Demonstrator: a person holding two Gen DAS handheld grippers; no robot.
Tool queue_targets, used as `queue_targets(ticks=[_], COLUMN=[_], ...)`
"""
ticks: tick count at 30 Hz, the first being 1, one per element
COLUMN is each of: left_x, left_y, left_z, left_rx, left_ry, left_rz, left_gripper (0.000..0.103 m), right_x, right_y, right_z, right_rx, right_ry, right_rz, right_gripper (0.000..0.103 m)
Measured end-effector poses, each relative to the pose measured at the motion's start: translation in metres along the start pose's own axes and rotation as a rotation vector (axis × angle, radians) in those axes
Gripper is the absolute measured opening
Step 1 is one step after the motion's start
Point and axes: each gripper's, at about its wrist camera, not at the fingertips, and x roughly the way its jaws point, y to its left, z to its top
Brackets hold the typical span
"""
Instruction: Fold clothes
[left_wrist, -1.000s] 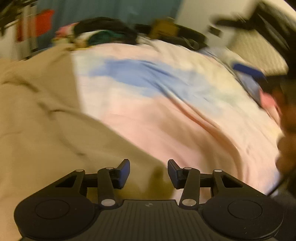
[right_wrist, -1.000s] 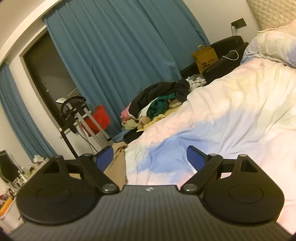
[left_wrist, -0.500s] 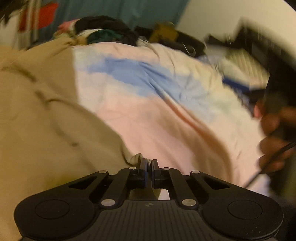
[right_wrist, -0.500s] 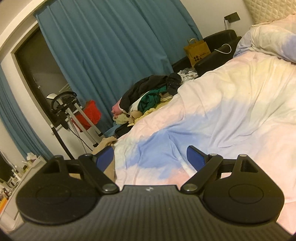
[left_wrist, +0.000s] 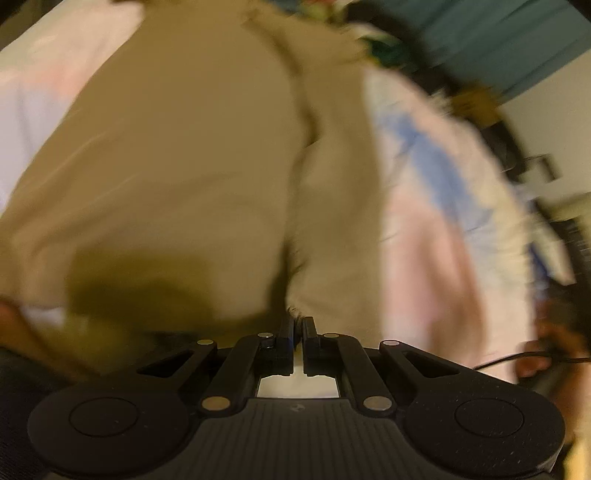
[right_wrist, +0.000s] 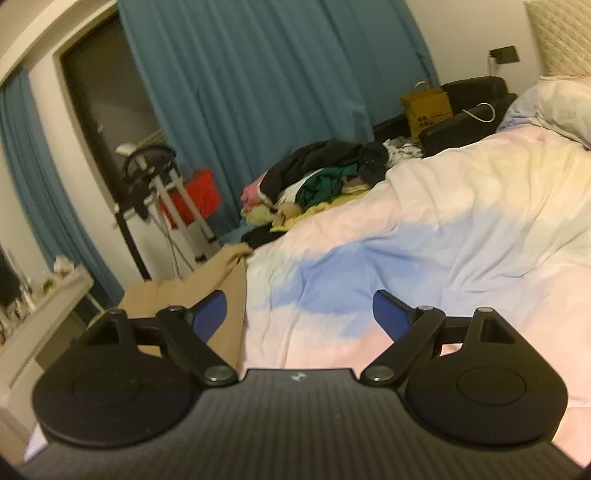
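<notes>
While no brand or writing can be read with certainty, dark printed marks show on the brown paper bag (right_wrist: 427, 107) at 1 o'clock in the right wrist view, too small to make out; a small emblem sits on the right tool's body, unreadable too.

Left gripper (left_wrist: 298, 325): fingers drawn together, clamped on a frayed edge of the beige garment (left_wrist: 192, 162), at 6 o'clock of the left wrist view. Blurred by motion. Garment spread from the pinch toward 12 o'clock and 9 o'clock, covering most of that view, lying over the pastel duvet (left_wrist: 443, 221), which shows at 3 o'clock with a blue patch. A hand (left_wrist: 546, 347) with a dark cable at 4 o'clock, blurred.

Right gripper (right_wrist: 299, 314): blue-padded fingers (right_wrist: 208, 314) wide apart, holding nothing, level above the duvet (right_wrist: 443, 236) and facing along the bed. Beige garment (right_wrist: 207, 280) at 8 o'clock of that view, just behind the left pad, hanging over the duvet's edge. Pile of unfolded clothes (right_wrist: 317, 177), black, green, pink and yellow, at 12 o'clock on the far end of the bed. Teal curtain (right_wrist: 258, 92) behind, a white stand with something red (right_wrist: 195, 192) at 10 o'clock, pillow (right_wrist: 565, 103) at 2 o'clock.
</notes>
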Motion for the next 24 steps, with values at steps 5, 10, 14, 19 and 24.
queue_targets(ticks=[5,10,14,19,24], left_x=[0.014,0.003,0.003,0.034,0.035], left_y=[0.001,0.005,0.011,0.003,-0.008], left_z=[0.003,0.011,0.025,0.035,0.026], left_rx=[0.031,0.022,-0.015,0.009,0.112], left_ry=[0.047,0.033,-0.018,-0.023,-0.034], left_rz=[0.015,-0.086,-0.106,-0.073,-0.033], left_gripper=[0.008,0.058,0.07,0.045,0.004], right_x=[0.008,0.016,0.02,0.025,0.029], right_y=[0.017,0.028,0.034,0.041,0.042], right_z=[-0.011,-0.016,-0.019,-0.024,-0.028], right_rx=[-0.065,-0.101,-0.117,-0.136,-0.142], right_ry=[0.05,0.082,0.103,0.127,0.148], right_rz=[0.006,0.026,0.043,0.057,0.06], right_gripper=[0.087,0.087,0.087,0.087,0.087])
